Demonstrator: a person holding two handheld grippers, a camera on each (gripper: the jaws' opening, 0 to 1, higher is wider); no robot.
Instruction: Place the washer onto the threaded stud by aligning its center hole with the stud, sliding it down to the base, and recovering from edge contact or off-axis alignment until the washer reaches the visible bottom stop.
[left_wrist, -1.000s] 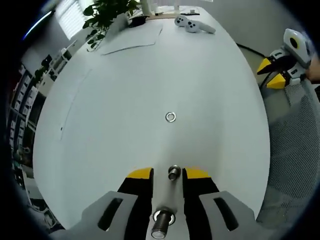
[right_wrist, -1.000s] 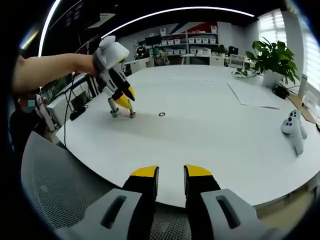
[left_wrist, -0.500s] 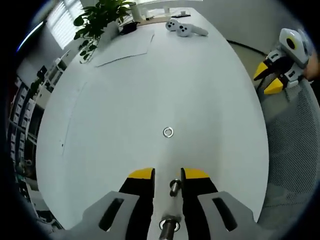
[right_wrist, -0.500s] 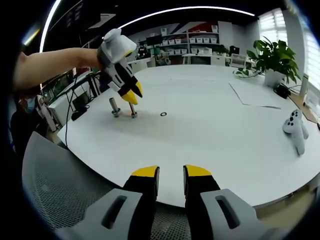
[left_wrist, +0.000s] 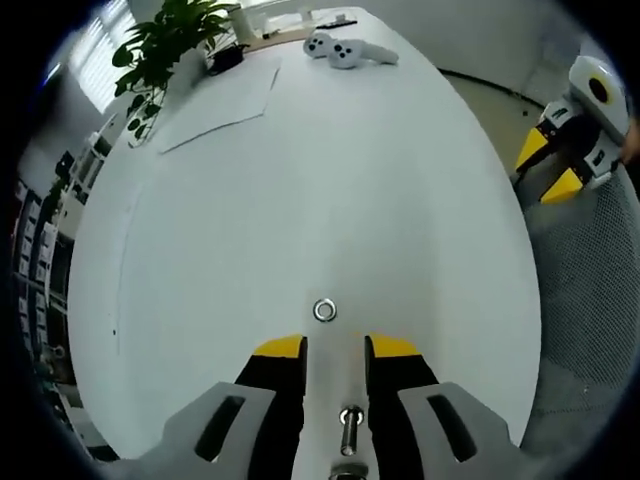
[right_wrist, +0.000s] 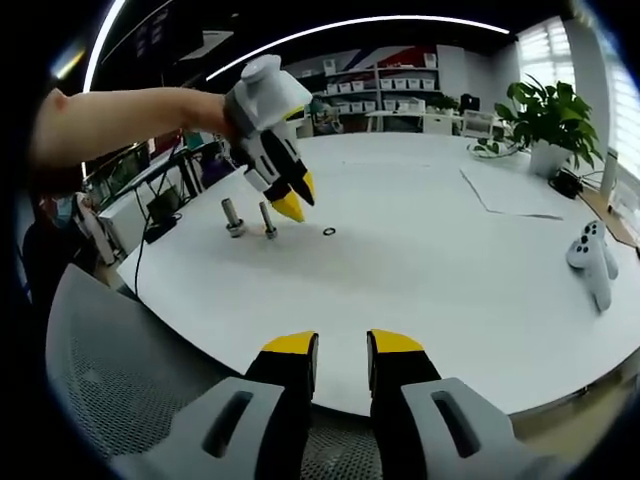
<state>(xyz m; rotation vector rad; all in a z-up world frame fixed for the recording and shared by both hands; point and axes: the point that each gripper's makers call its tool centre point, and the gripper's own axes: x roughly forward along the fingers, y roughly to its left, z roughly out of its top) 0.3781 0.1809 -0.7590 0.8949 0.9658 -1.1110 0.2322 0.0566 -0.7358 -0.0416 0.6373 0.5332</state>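
So the left gripper (left_wrist: 335, 350) is hanging over the white desk (left_wrist: 300, 180) with its yellow-tipped jaws spread and nothing between them, pointed right at the washer (left_wrist: 324, 310), which lies flat on the desk just ahead of the tips. A threaded stud (left_wrist: 349, 420) stands upright lower down in the left gripper view, in the gap between the jaws, so it's nearer the camera than the washer. In the right gripper view you can see that same gripper from the side, lifted above the desk, with two studs (right_wrist: 251, 217) standing next to each other just beside it and the washer sitting a little way off from them, not touching either. The right gripper (right_wrist: 341, 350) is well back at the near edge of the desk over a mesh chair (right_wrist: 120, 400), jaws apart too, holding nothing. Progress-wise I'd say basically nothing is done yet: washer not picked up, not on a stud, definitely nowhere near the bottom stop. What's left is the whole thing: grab the washer, carry it over a stud, line up the hole, slide it down. Thin flat ring on a smooth desk looks like an annoying pick, honestly. Further out there's a game controller (left_wrist: 340, 50), a sheet of paper (left_wrist: 215, 100) and a potted plant (left_wrist: 160, 45) at the far end.
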